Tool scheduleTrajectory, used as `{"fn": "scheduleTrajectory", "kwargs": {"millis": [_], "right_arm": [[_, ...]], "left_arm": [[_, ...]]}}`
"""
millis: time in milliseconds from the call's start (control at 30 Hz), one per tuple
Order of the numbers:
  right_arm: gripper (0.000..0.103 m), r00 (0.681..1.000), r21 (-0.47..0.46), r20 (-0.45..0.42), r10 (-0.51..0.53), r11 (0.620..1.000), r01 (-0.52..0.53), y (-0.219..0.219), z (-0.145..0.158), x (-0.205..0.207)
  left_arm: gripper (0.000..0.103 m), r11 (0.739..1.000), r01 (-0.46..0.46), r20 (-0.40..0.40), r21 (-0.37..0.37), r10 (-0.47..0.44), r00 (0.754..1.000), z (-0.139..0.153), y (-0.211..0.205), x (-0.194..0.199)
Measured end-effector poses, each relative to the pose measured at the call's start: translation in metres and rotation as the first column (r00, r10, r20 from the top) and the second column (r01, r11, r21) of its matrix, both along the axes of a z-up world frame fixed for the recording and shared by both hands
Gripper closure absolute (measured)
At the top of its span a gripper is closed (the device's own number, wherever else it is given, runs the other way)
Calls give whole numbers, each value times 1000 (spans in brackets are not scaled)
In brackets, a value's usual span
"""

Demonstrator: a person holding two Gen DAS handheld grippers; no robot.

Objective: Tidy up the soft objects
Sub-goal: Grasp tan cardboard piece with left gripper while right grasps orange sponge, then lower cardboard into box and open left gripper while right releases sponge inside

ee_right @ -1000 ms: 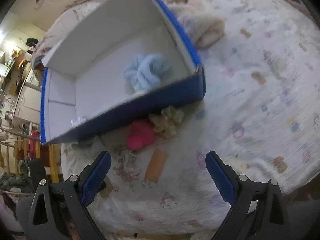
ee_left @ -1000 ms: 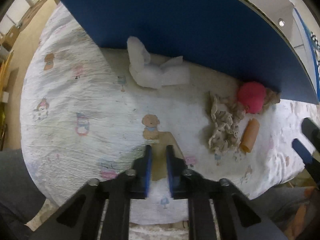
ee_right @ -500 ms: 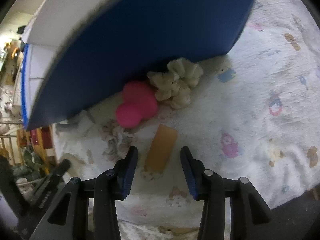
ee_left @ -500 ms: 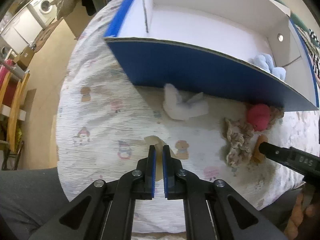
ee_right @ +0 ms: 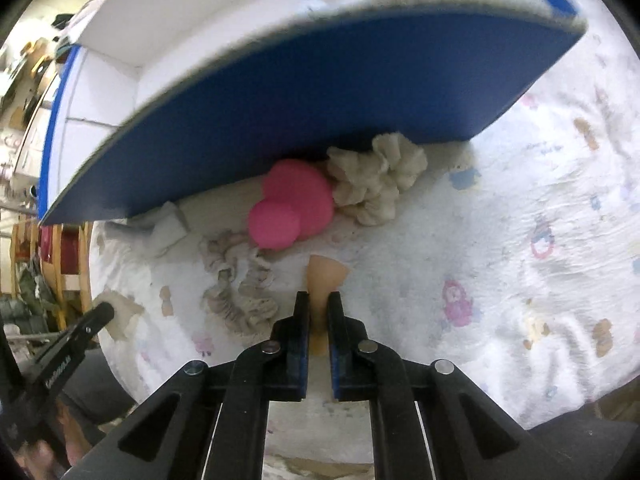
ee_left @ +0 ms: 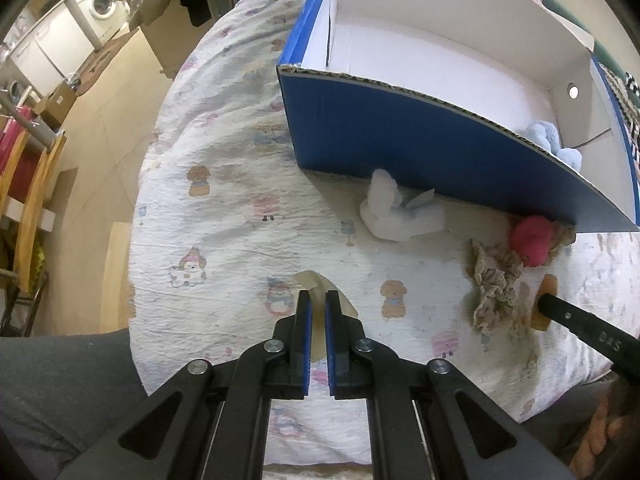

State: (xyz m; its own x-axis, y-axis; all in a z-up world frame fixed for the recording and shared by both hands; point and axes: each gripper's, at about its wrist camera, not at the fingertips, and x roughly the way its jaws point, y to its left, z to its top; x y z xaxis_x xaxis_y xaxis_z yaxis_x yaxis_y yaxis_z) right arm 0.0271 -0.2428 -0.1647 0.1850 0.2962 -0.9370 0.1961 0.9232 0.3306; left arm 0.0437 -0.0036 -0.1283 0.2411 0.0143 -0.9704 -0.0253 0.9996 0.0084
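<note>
My left gripper (ee_left: 317,298) is shut on a thin beige soft piece (ee_left: 320,292) lying on the patterned cloth. My right gripper (ee_right: 318,300) is shut on an orange sponge block (ee_right: 325,276), also seen in the left wrist view (ee_left: 545,300). Beyond it lie a pink sponge (ee_right: 290,208), a cream scrunchie (ee_right: 376,182) and a lace scrunchie (ee_right: 240,284). A white cloth (ee_left: 400,214) lies against the blue box (ee_left: 420,144), which holds a light blue fluffy item (ee_left: 554,142).
The table edge curves close on the left, with my grey-clad leg (ee_left: 64,392) below it. Wooden chairs (ee_left: 28,200) and a washing machine (ee_left: 100,4) stand beyond. The box's blue front wall rises just behind the soft objects.
My right gripper dropped toward the table and closed from wide open onto the orange block. My left gripper pulled back from the box, staying shut on the beige piece.
</note>
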Motion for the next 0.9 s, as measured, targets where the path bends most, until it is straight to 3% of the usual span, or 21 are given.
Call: {"fn": "scheduleTrajectory", "kwargs": {"millis": [167, 300, 600, 900], "right_arm": [[93, 989, -129, 125, 79, 990, -62, 10, 35, -13], [93, 957, -194, 254, 137, 977, -88, 20, 70, -22], [93, 906, -141, 403, 128, 987, -76, 10, 114, -32], [93, 888, -112, 447, 107, 992, -63, 2, 132, -20]], "left_arm": [[97, 1000, -3, 14, 12, 3, 1000, 4, 2, -4], [97, 999, -8, 35, 31, 7, 999, 8, 5, -7], [97, 999, 5, 102, 38, -9, 995, 27, -1, -15], [97, 1000, -5, 277, 7, 3, 961, 96, -4, -8]]}}
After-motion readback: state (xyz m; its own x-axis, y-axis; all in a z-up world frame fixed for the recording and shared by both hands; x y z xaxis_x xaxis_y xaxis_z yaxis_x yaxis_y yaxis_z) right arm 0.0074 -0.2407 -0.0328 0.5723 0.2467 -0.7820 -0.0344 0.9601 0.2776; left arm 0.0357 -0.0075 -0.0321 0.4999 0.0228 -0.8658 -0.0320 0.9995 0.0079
